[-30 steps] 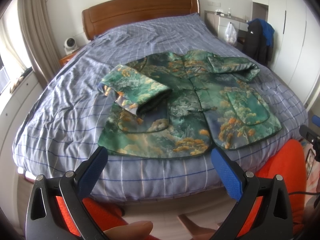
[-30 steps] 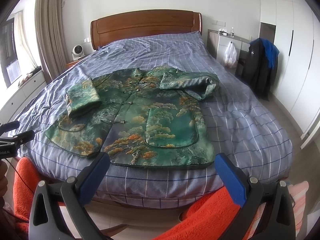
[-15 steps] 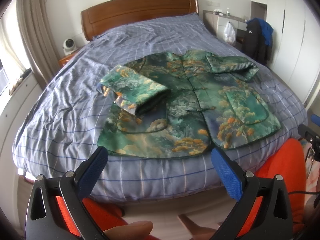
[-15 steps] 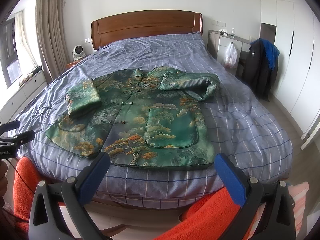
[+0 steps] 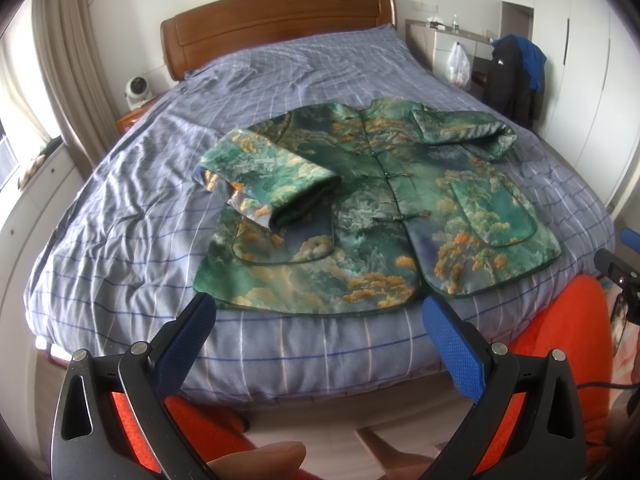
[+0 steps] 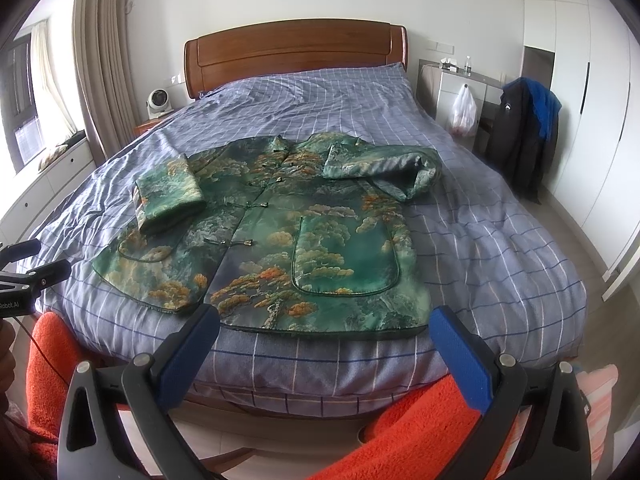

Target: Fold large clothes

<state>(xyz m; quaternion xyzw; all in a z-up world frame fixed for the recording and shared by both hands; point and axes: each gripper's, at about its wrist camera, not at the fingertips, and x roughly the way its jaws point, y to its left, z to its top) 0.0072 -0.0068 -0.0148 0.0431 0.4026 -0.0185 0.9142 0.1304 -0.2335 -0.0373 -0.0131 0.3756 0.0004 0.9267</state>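
Blue-padded fingers point(image 5: 188, 340) of the left gripper point(image 5: 316, 320) stand spread wide apart, gripping nothing, and the right gripper point(image 6: 326, 330) is splayed the same way, its dimpled blue pads point(image 6: 456, 348) bare. Both hang off the foot of the bed, short of the cloth.

Ahead of them lies the green brocade jacket with orange and cream cloud-and-pine pattern point(image 5: 380, 216) point(image 6: 280, 232), face up on the blue-grey checked bedspread point(image 5: 132, 216) point(image 6: 480, 240). Its fabric has a satin sheen and looks thick, padded; dark piping edges the hem and the rounded patch pockets, and knotted frog fasteners run down the front. Both sleeves are folded in over the chest, each a plump tube. The hem lies nearest the grippers, close to the mattress edge; from the left wrist view it lies just beyond the fingertips, spanning the gap between them, and likewise from the right.

Bedspread cloth is rumpled in soft ridges toward the polished wooden headboard point(image 6: 296, 52). Fuzzy orange fabric point(image 6: 420, 432) point(image 5: 560, 320) shows below the grippers. A dark jacket with a blue lining point(image 6: 524, 136) hangs beside white wardrobe doors point(image 6: 600, 80).
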